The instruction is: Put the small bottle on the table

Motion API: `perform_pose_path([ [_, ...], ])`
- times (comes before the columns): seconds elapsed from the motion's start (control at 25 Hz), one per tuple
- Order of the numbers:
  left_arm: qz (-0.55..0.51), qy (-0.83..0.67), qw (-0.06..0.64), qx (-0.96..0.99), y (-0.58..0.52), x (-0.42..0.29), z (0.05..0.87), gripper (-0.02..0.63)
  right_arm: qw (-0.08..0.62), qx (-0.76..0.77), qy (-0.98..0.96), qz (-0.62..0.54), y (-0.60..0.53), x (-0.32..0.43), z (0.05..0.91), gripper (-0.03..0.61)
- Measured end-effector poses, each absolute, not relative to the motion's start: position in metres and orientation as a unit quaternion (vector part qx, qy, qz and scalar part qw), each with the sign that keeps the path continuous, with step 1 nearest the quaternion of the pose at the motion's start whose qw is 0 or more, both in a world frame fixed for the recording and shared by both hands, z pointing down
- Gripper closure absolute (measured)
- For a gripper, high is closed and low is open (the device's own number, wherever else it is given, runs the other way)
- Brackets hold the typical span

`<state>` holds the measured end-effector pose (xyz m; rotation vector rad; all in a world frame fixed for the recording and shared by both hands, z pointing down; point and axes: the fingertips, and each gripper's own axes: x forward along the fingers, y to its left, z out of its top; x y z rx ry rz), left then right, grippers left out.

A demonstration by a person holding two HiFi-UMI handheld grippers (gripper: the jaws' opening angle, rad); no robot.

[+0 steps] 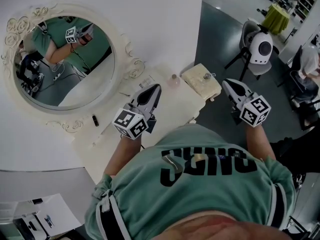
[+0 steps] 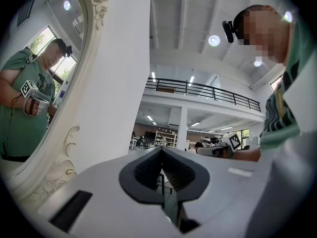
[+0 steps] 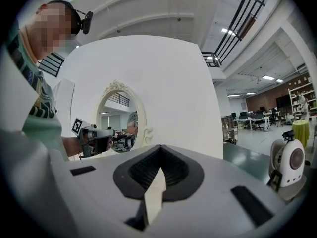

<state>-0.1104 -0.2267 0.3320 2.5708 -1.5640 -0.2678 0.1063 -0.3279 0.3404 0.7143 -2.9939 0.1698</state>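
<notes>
A small pale pink bottle (image 1: 173, 80) stands on the cream dressing table (image 1: 175, 109), near its far edge. My left gripper (image 1: 156, 88) hovers over the table top just left of the bottle, its jaws shut with nothing between them. Beyond the table's right end, my right gripper (image 1: 226, 83) is held over the floor, also shut and empty. In the left gripper view the closed pads (image 2: 148, 170) point up at the hall and the right gripper (image 2: 218, 150). The right gripper view shows its pads (image 3: 173, 170) closed, with the left gripper (image 3: 96, 135) ahead.
An oval mirror in an ornate cream frame (image 1: 65, 59) lies behind the table against a white wall. A cream box with a small knob (image 1: 201, 80) sits at the table's right end, and a short black object (image 1: 95, 120) lies at the left. A chair with a white robot head (image 1: 260, 48) stands on the floor.
</notes>
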Motion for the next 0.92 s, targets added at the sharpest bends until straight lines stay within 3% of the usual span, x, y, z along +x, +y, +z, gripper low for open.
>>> perform_pose_path([
  [0.92, -0.086, -0.515, 0.063, 0.851, -0.2313, -0.1103, 0.3338, 0.615, 0.041, 0.223, -0.973, 0.048, -0.3299, 0.1036, 0.3429, 0.584],
])
